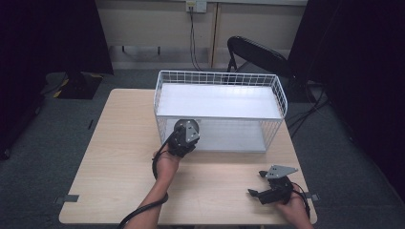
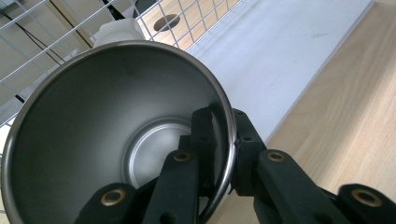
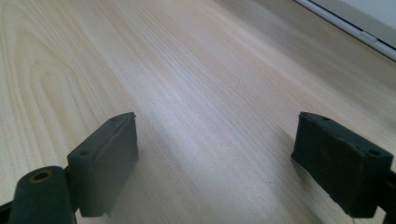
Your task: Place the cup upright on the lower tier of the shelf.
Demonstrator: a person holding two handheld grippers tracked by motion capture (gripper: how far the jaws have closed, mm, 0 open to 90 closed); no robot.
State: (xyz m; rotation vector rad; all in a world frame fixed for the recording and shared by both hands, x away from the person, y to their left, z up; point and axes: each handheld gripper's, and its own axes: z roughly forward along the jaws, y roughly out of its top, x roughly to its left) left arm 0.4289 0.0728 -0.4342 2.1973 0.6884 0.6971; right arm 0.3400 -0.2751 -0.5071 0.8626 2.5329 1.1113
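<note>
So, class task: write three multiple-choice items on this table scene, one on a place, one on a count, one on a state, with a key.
1. Where is the shiny steel cup?
A. at the white wire shelf rack's front
B. on the floor
C. by the table's near edge

2. How many white shelf boards has the rack?
A. one
B. two
C. four

3. The right gripper's jaws are:
A. clamped on a cup
B. open, empty
C. holding a cable

Key: A, the left gripper pinches its rim there; B, upper and lower; B, bare wood between them.
</note>
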